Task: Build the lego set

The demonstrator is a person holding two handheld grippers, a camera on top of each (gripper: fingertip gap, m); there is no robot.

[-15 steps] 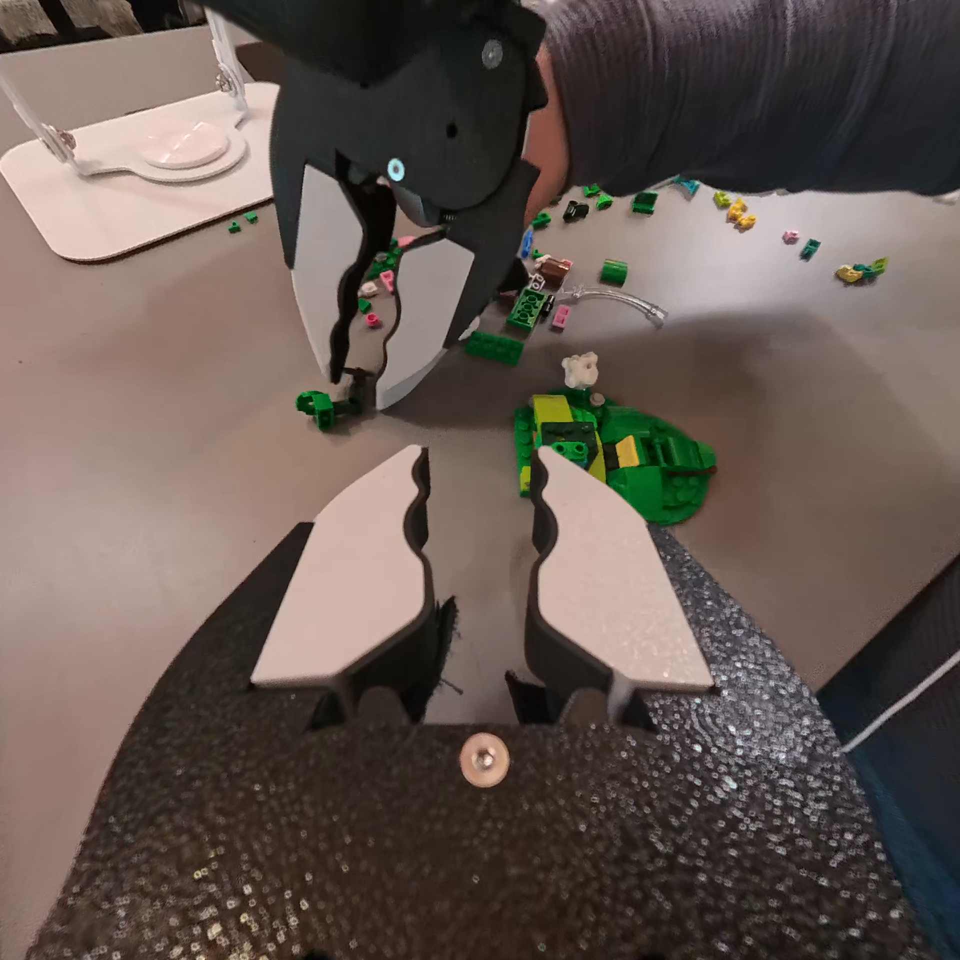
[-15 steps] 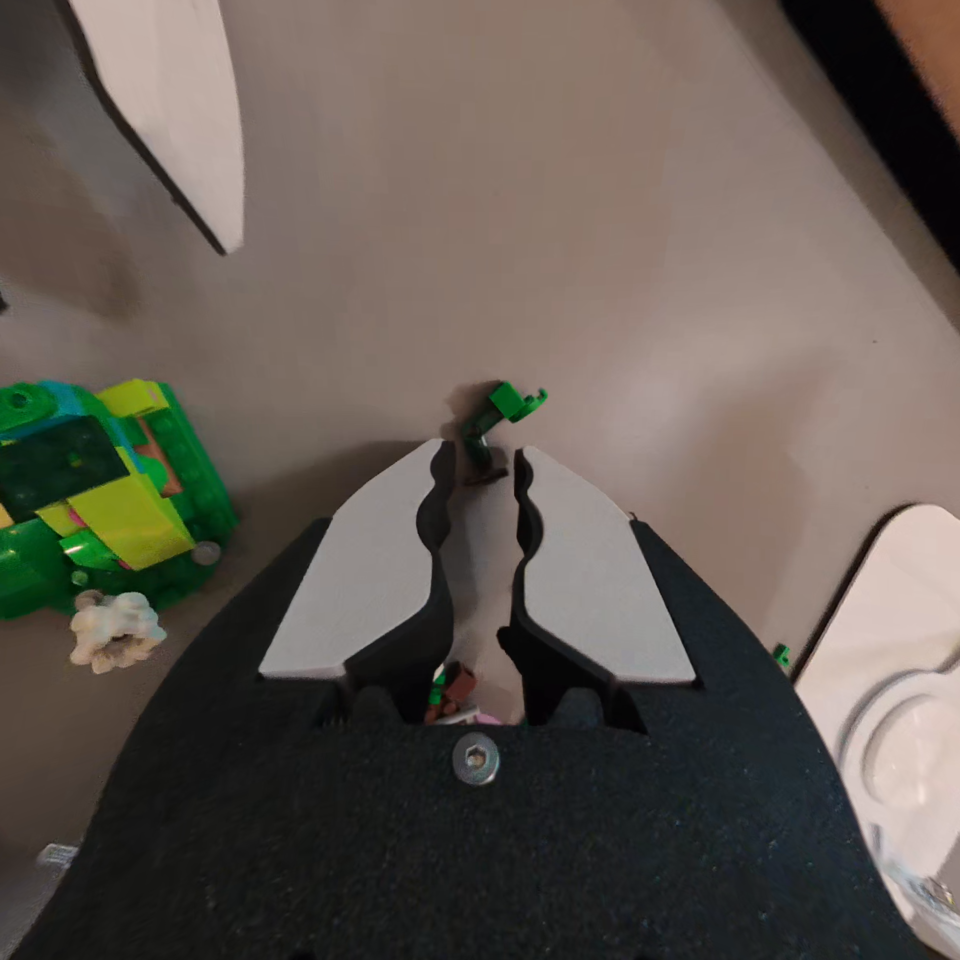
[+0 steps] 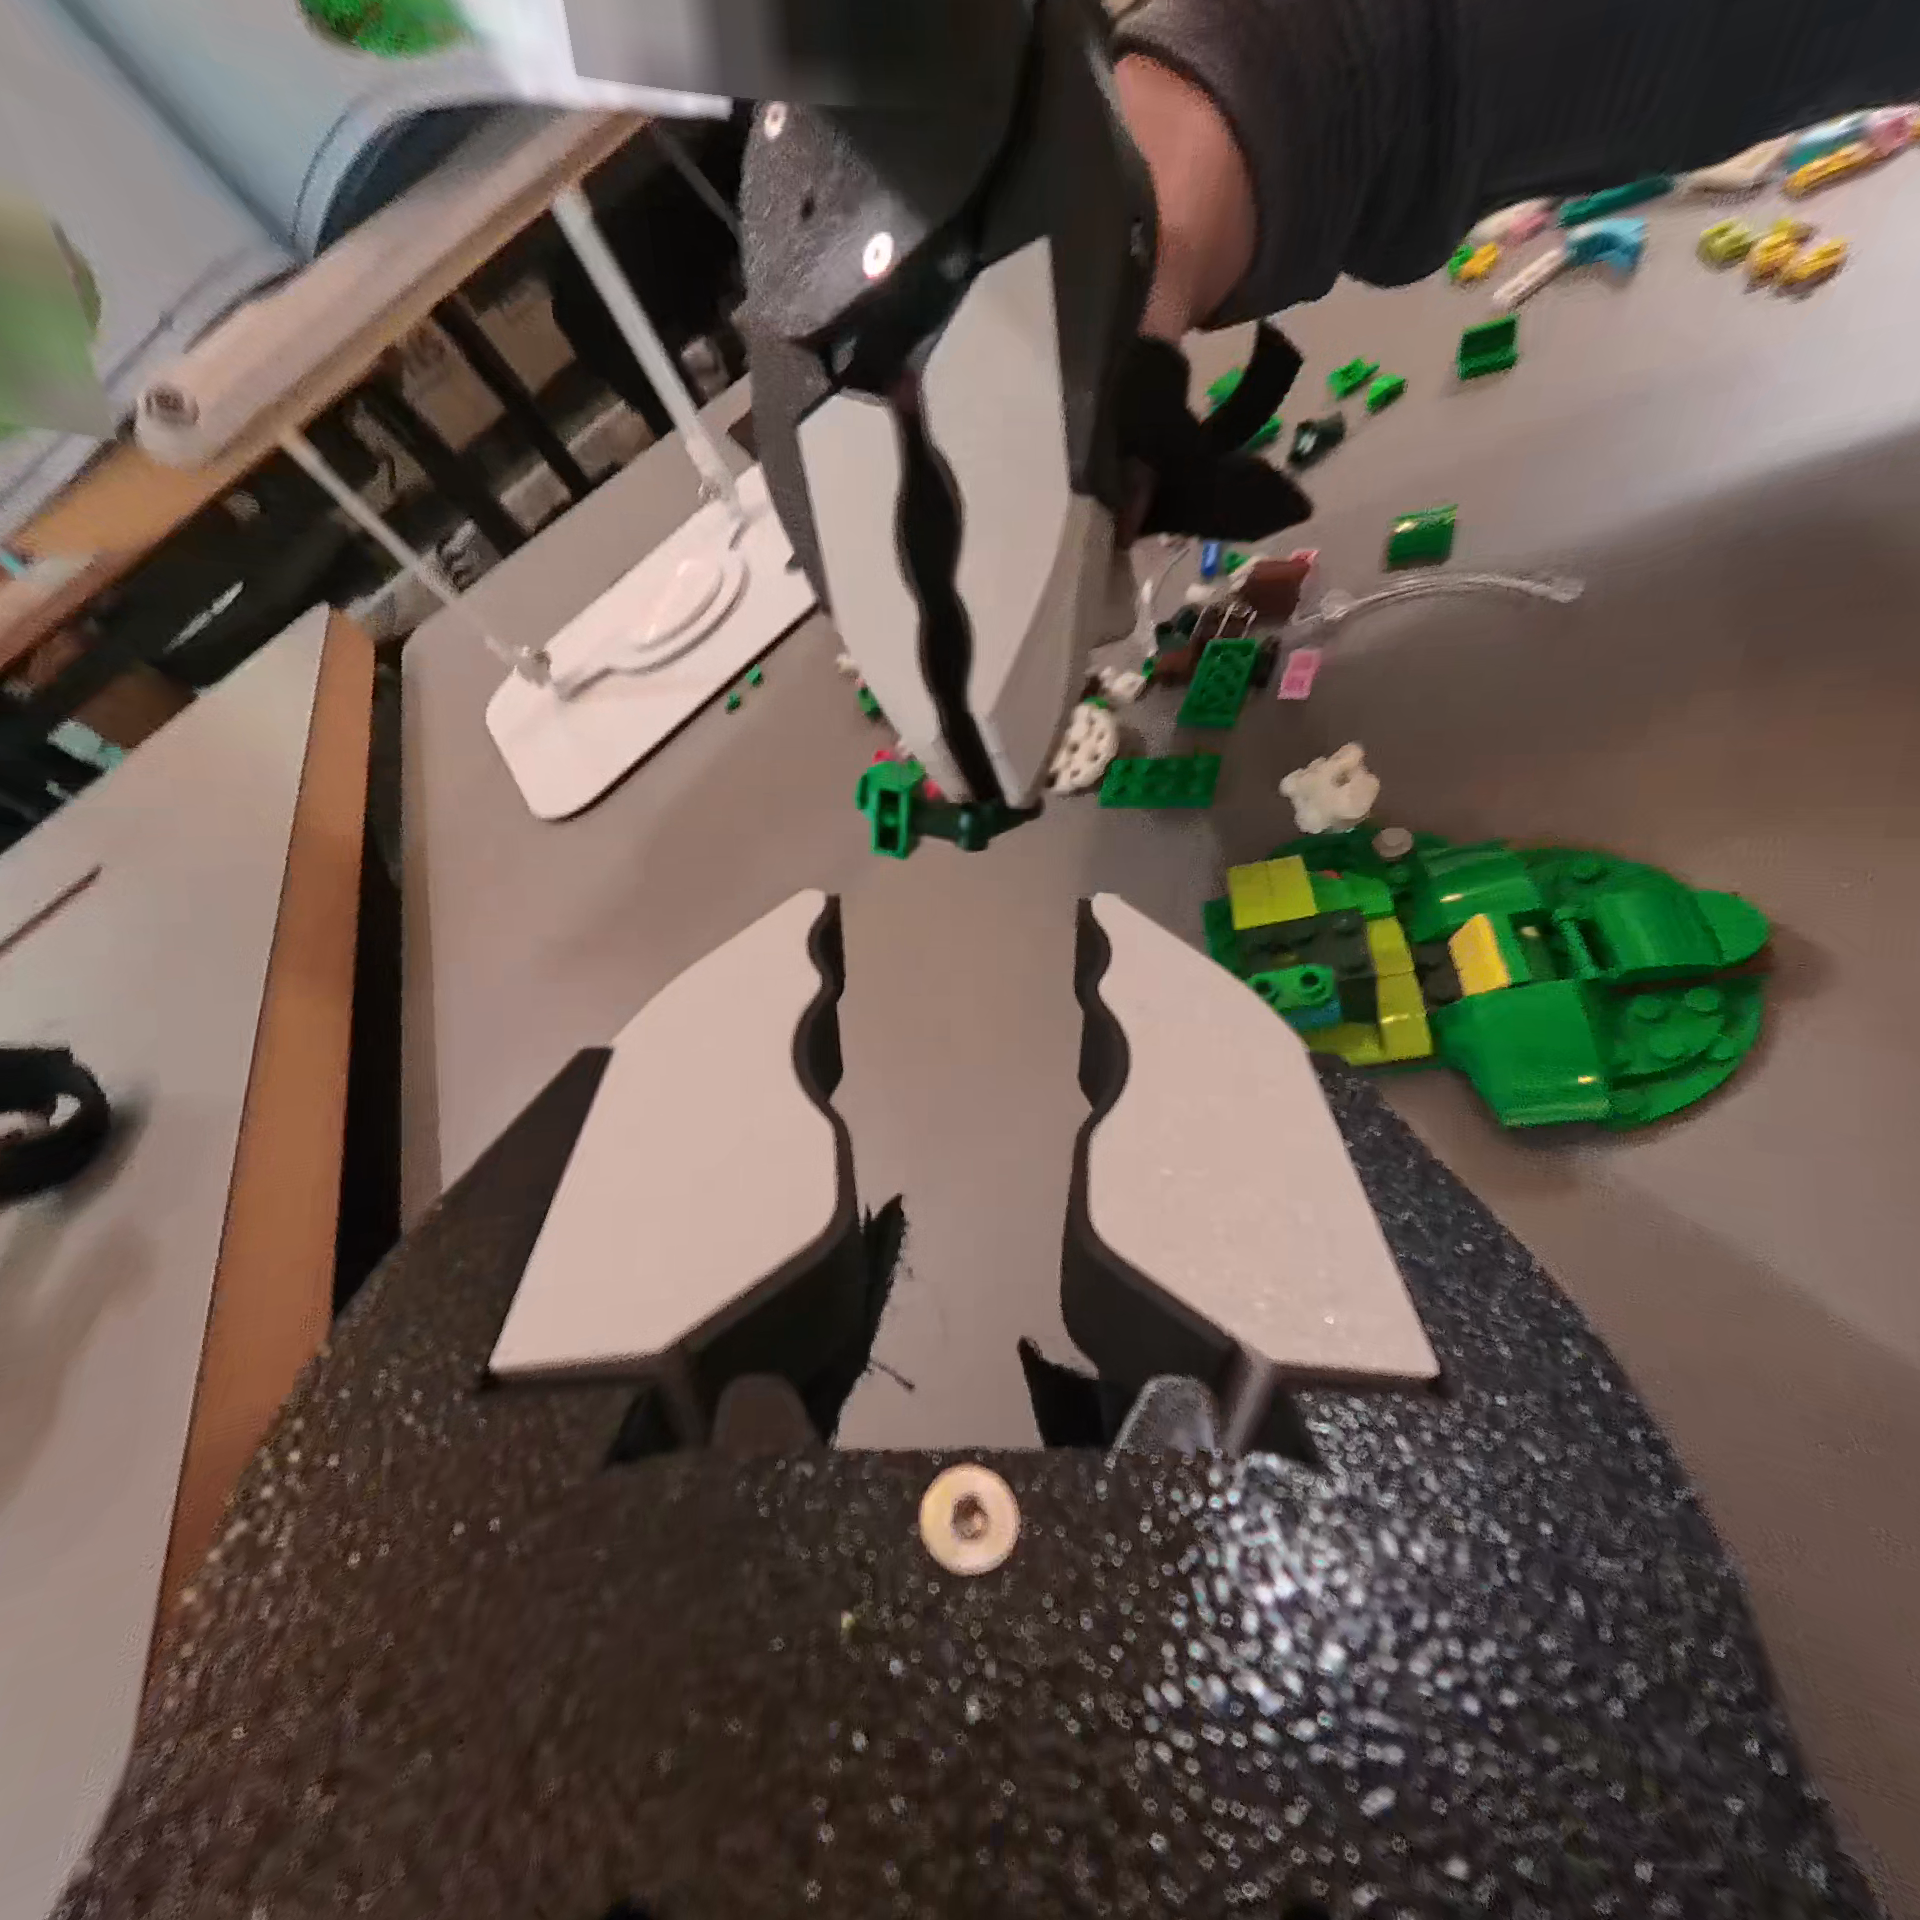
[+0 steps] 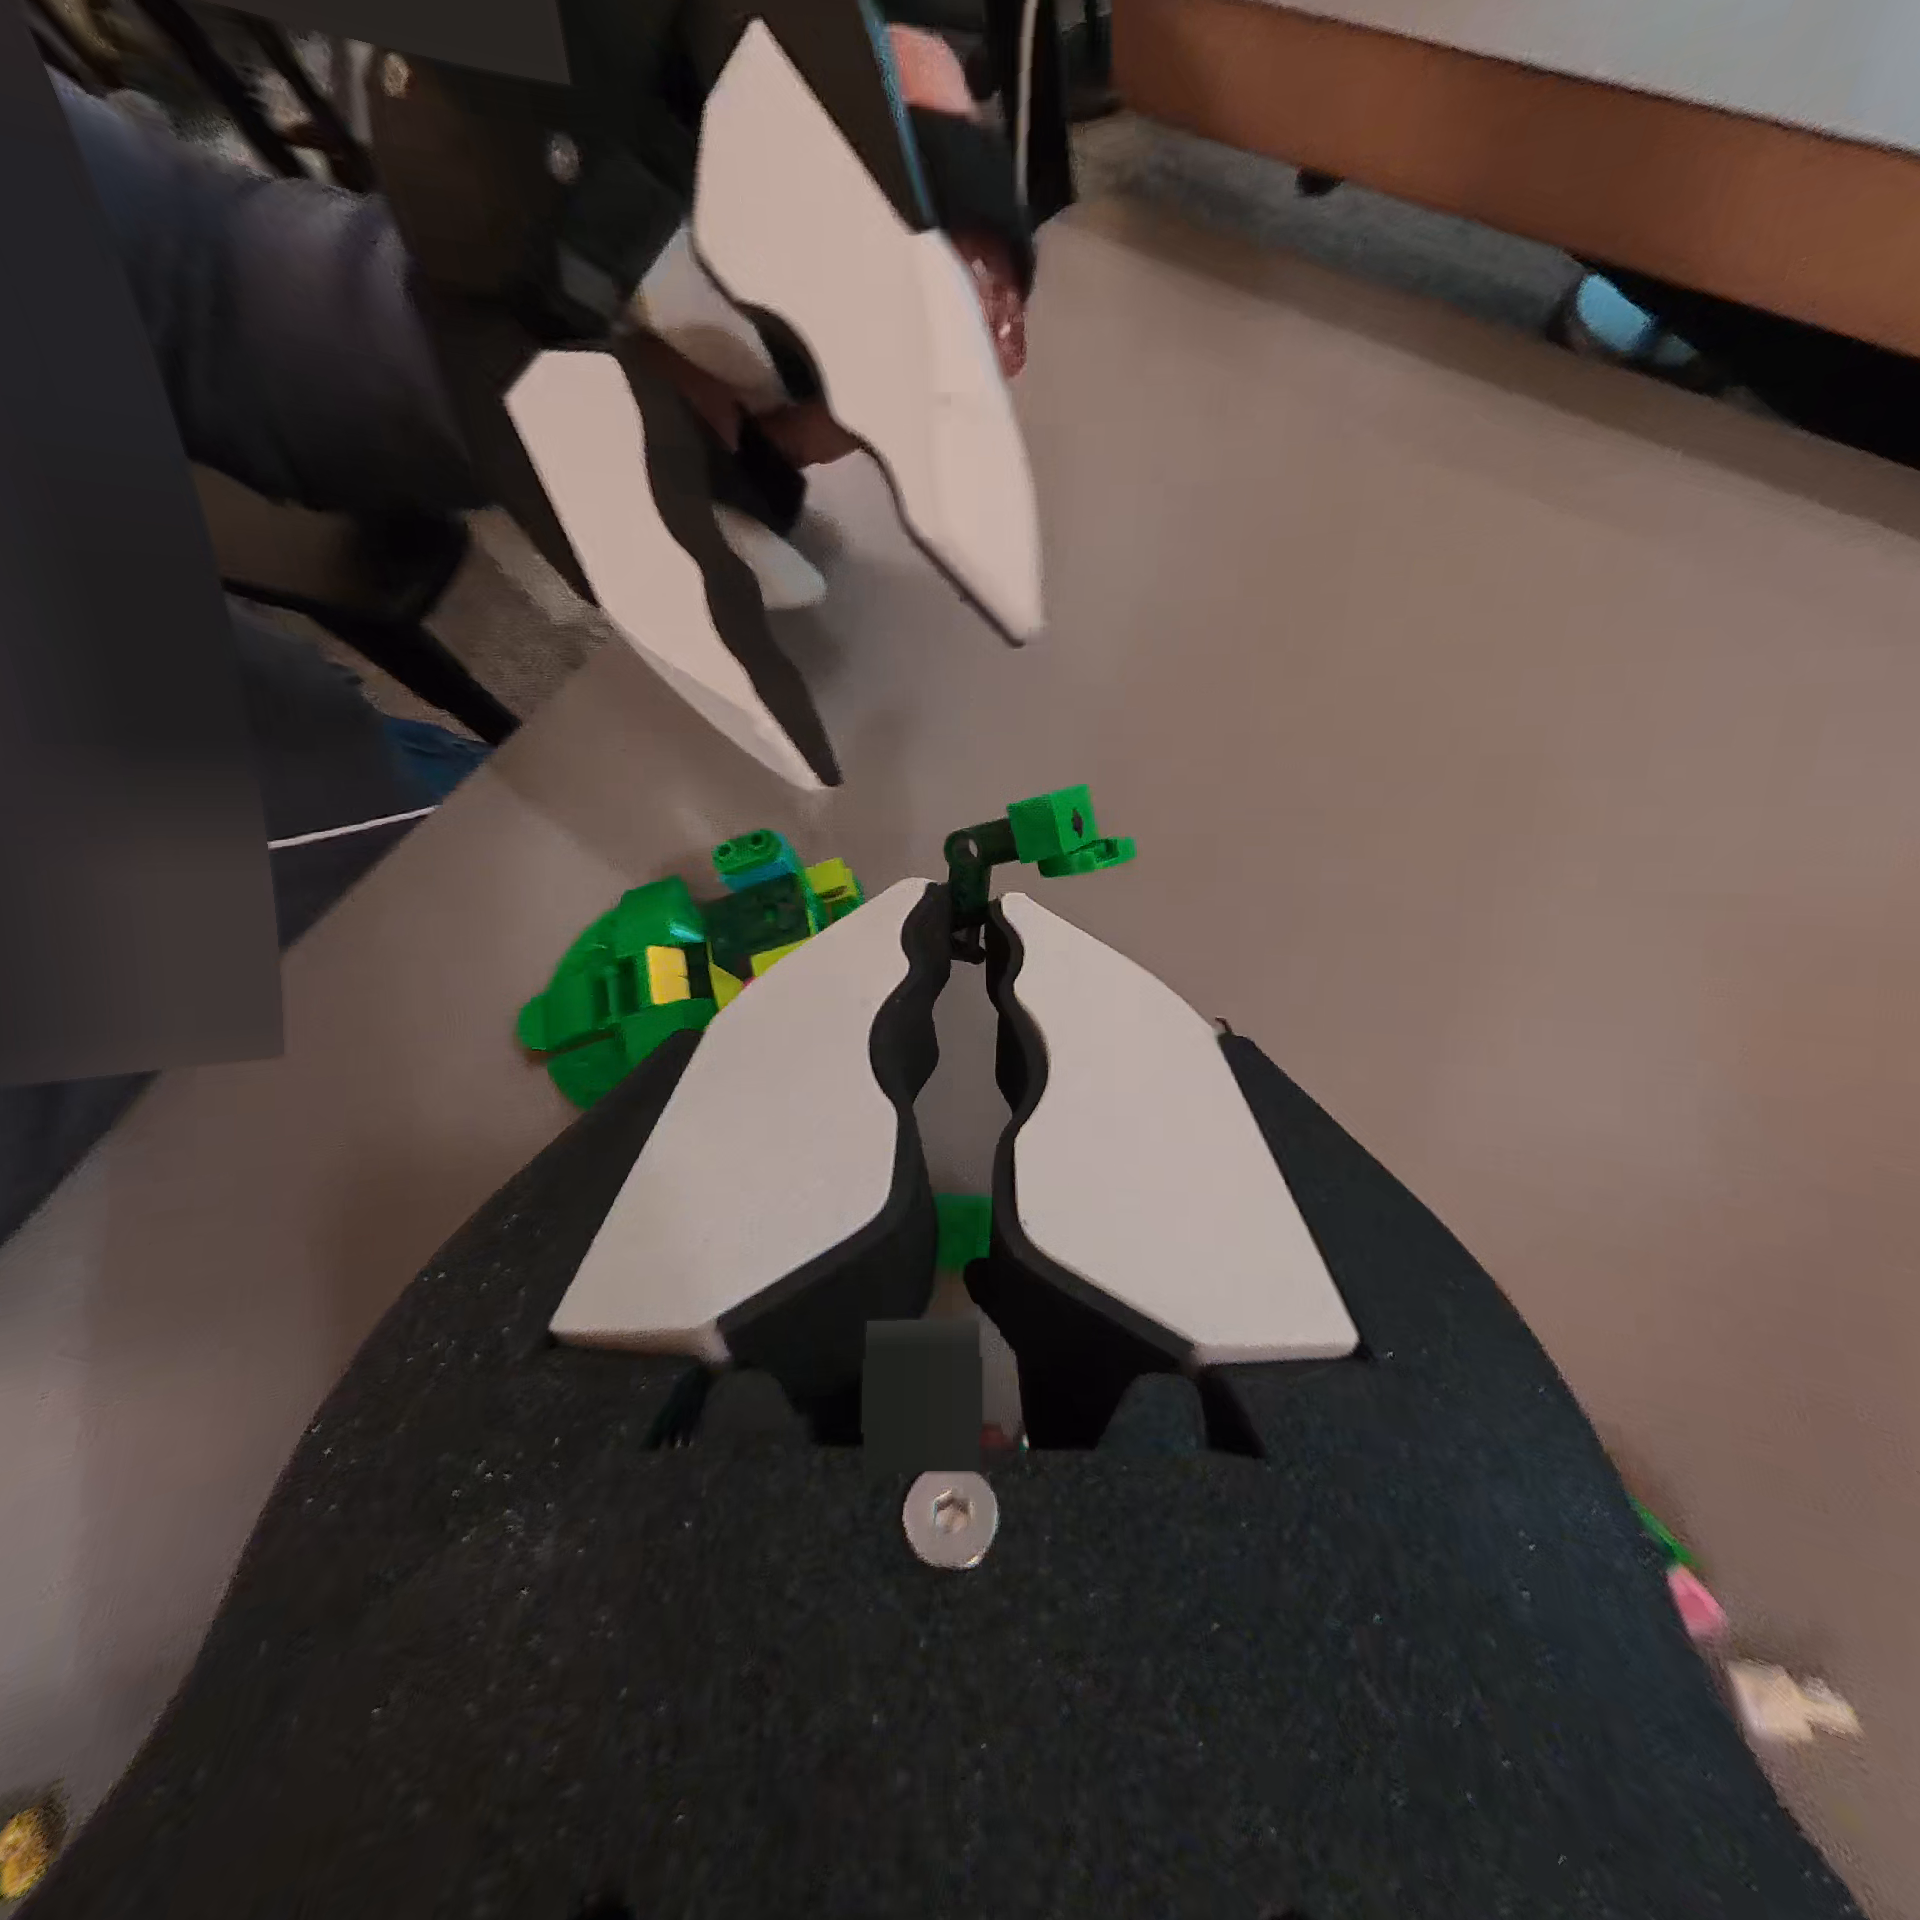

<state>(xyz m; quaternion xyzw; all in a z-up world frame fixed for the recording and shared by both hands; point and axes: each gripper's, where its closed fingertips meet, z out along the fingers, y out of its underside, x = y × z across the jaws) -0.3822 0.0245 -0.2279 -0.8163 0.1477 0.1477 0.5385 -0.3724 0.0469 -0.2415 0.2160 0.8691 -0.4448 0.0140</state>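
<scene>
the step in hand looked like the fetching of a small sub-part for the build. going left to right in the left wrist view: a white stand [image 3: 644, 686] sat toward the table's [image 3: 1558, 1299] far left corner; just right of it the right gripper [image 3: 971, 805] hung tip-down, its jaws clenched on the dark end of a small green arm piece [image 3: 914, 816], which was lifted clear of the table as far as could be judged. the left gripper [image 3: 956, 966] waited near the table's near edge, jaws released and empty, pointing at that piece. right of it lay the green build [image 3: 1507, 987], flat on the table toward the near right edge, with a white flower [image 3: 1330, 790] just beyond it and loose bricks [image 3: 1236, 655] scattered toward the far right edge. the right wrist view showed the arm piece pinched at the very fingertips, its bright green block sticking out ahead, the build to its left. the next move probably called for carrying the piece over to the build, or passing it to the open left gripper, and lining up its studs carefully, since so slight a pinch could let it twist.
</scene>
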